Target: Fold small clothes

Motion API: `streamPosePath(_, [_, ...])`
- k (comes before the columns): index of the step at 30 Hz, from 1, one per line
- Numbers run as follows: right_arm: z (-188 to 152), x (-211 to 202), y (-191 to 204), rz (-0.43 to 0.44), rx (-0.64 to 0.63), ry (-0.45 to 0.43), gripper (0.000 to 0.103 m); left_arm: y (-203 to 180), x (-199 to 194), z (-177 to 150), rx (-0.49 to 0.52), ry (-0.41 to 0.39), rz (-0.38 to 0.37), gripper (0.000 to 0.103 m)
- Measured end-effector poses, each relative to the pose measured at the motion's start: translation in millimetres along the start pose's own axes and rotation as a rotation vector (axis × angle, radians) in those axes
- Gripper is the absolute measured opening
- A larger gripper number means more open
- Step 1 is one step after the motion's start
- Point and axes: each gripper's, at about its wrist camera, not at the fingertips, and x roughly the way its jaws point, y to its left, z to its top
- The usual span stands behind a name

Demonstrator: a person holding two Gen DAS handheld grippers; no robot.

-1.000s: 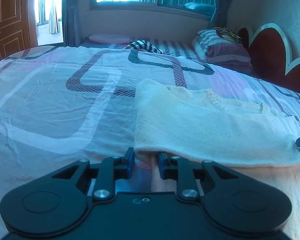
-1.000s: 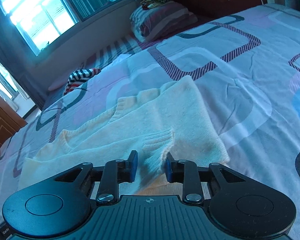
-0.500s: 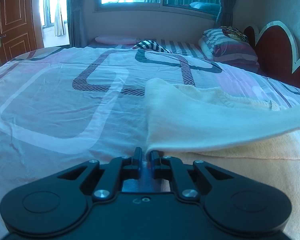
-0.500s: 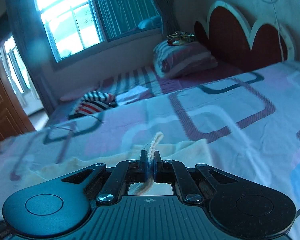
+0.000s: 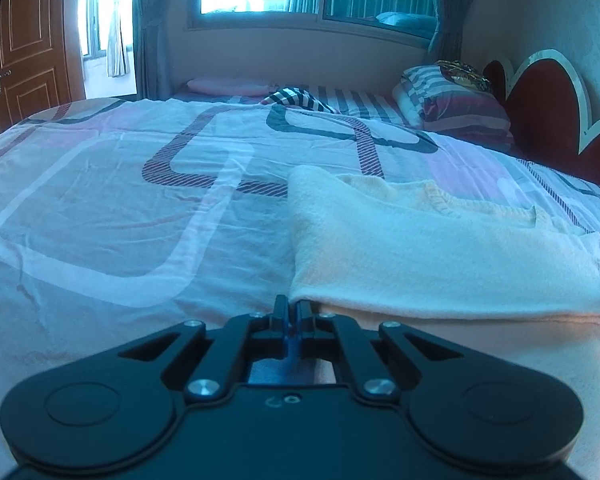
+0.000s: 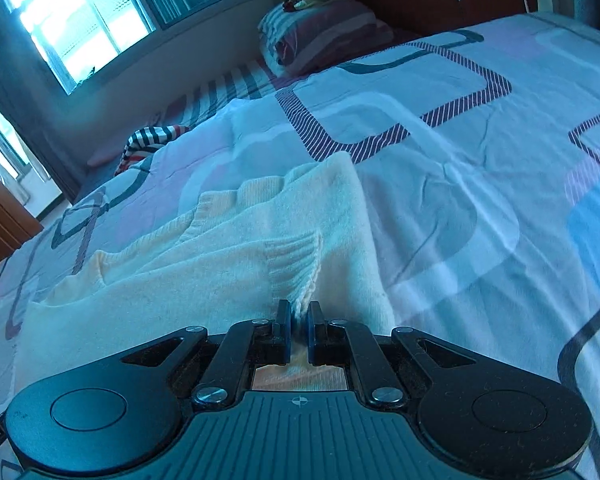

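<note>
A cream knit sweater (image 5: 440,252) lies folded on a bed (image 5: 112,216) covered in a pink and grey patterned sheet, well short of the striped pillows (image 5: 456,108) at the headboard. The left tongs (image 5: 291,309) are clamped on the sweater's near left corner. The right tongs (image 6: 299,314) pinch the ribbed cuff (image 6: 296,264) of a sleeve folded across the sweater's near right side.
</note>
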Motion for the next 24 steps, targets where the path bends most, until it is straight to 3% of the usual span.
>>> streamPosePath(3, [-2.7,-4.1,1.9,0.016,0.018,0.007,0.005,0.8,1.7,-2.3,-0.010,0.005,0.015,0.002])
streamPosePath(7, [-5.6,-6.3,12.2,-0.015,-0.072,-0.012,0.003,-3.1,-4.9,-1.9,0.002,-0.018,0.021,0.002])
streamPosePath(11, [-6.8,-3.4,11.1,-0.097,-0.139,-0.028,0.003,-9.9,-0.9,-6.0,0.057,0.010,0.021,0.002])
streamPosePath(15, [-4.3,-6.9,7.5,-0.072,-0.114,-0.021,0.004,-6.8,-1.3,-5.2,0.066,0.030,0.001,0.004])
streamPosePath(16, [-2.7,-9.8,5.1,-0.067,-0.095,-0.029,0.005,-2.9,-2.8,-3.5,0.045,0.041,-0.016,0.007])
streamPosePath(18, [1.4,-13.6,-0.3,-0.048,-0.052,-0.035,0.010,6.5,-7.1,0.1,-0.007,0.068,-0.035,0.034])
streamPosePath(20, [6.4,-17.2,-4.4,-0.045,-0.016,-0.053,0.022,15.0,-12.5,3.6,-0.054,0.073,-0.040,0.048])
streamPosePath(22, [10.3,-15.0,-5.4,-0.047,-0.007,-0.059,0.026,19.3,-14.3,9.0,-0.088,0.074,-0.049,0.052])
streamPosePath(24, [14.1,-10.4,-3.5,-0.052,-0.009,-0.059,0.029,22.8,-10.8,16.9,-0.135,0.081,-0.065,0.065])
